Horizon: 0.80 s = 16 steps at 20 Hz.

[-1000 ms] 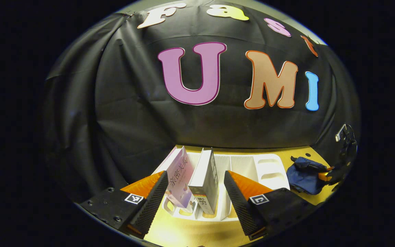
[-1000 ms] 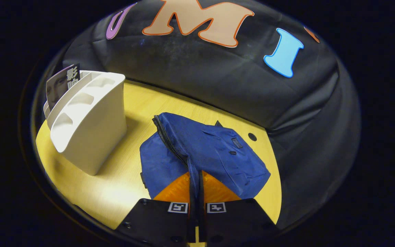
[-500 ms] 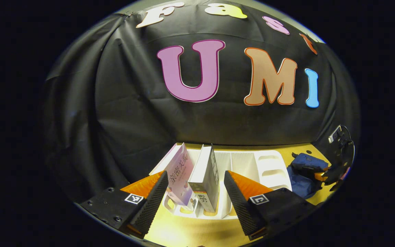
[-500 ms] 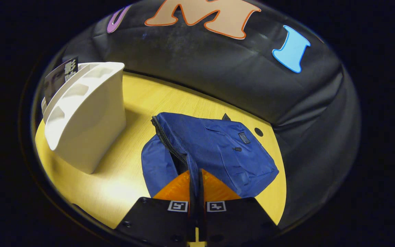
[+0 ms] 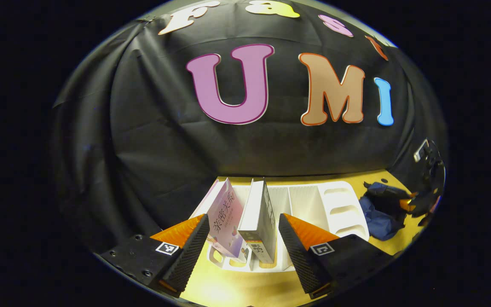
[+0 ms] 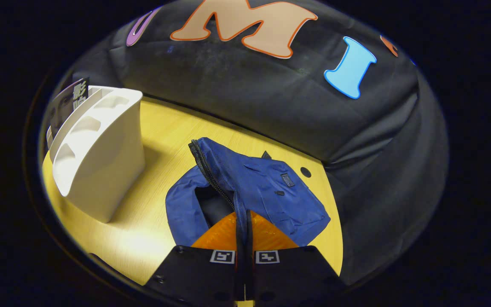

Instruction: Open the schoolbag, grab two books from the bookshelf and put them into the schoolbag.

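Blue cloth of the schoolbag point(image 6: 267, 192) is pinched tight in my right gripper point(image 6: 244, 221), and I have pulled the flap higher, so a dark hole now shows by the zip. My left gripper point(image 5: 243, 238) stays wide open around the two books point(image 5: 245, 217) in the bookshelf point(image 5: 335, 204) on the worktop point(image 6: 151, 230), ready to grab.

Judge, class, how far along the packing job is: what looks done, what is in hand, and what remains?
Done: the schoolbag gapes open along its zip. In hand: the right gripper pinches the bag's flap, holding it up, while the left gripper is open, its fingers either side of the two books standing in the white bookshelf. Left: gripping each book, lifting it out and putting both in the bag.
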{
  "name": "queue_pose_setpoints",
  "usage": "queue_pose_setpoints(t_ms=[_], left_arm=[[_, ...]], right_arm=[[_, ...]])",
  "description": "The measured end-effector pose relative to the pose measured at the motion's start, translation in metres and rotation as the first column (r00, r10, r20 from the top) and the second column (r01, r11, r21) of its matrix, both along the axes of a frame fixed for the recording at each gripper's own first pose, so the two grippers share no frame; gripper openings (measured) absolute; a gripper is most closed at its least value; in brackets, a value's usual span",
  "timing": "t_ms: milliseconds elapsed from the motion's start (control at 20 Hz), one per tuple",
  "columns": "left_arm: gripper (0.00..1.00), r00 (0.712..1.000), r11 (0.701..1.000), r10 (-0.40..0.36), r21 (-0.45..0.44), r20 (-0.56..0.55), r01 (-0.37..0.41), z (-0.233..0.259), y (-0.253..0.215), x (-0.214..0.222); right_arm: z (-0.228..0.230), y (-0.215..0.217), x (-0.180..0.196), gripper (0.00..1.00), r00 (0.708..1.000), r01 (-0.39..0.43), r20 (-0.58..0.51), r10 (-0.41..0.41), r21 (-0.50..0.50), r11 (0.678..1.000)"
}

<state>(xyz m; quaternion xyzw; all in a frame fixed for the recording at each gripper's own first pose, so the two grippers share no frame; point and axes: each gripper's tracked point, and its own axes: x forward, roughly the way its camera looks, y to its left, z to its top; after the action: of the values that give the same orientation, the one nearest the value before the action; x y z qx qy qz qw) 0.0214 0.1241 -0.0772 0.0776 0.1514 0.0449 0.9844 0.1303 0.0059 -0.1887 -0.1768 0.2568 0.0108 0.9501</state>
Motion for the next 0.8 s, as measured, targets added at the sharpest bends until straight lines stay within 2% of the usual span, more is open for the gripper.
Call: queue_pose_setpoints(t_ms=[200, 250, 400, 550, 650, 800], left_arm=[[0.99, 0.985, 0.997, -0.076, -0.016, -0.156, 0.074, -0.013, -0.004, 0.021], [0.96, 0.978, 0.996, -0.089, -0.028, -0.186, 0.086, -0.015, -0.006, 0.029], [0.94, 0.940, 0.989, -0.140, -0.088, -0.310, 0.118, -0.032, -0.012, 0.047], [0.94, 0.876, 0.973, -0.187, -0.206, -0.445, 0.103, -0.053, -0.019, 0.060], [0.92, 0.812, 0.963, -0.213, -0.259, -0.544, 0.078, -0.067, -0.019, 0.064], [0.91, 0.709, 0.967, -0.235, -0.233, -0.665, 0.101, -0.087, -0.019, 0.071]], right_arm=[[0.016, -0.010, 0.001, 0.03, 0.999, 0.022, 0.025, -0.022, 0.024, 0.999], [0.019, -0.012, 0.002, 0.04, 0.999, 0.024, 0.029, -0.025, 0.024, 0.999], [0.026, -0.018, 0.002, 0.04, 0.999, 0.030, 0.032, -0.031, 0.026, 0.999], [0.030, -0.022, 0.001, 0.03, 0.999, 0.035, 0.037, -0.036, 0.029, 0.999], [0.031, -0.023, -0.001, 0.03, 0.999, 0.030, 0.039, -0.031, 0.022, 0.999], [0.031, -0.025, -0.003, 0.03, 0.999, 0.024, 0.041, -0.025, 0.010, 1.000]])
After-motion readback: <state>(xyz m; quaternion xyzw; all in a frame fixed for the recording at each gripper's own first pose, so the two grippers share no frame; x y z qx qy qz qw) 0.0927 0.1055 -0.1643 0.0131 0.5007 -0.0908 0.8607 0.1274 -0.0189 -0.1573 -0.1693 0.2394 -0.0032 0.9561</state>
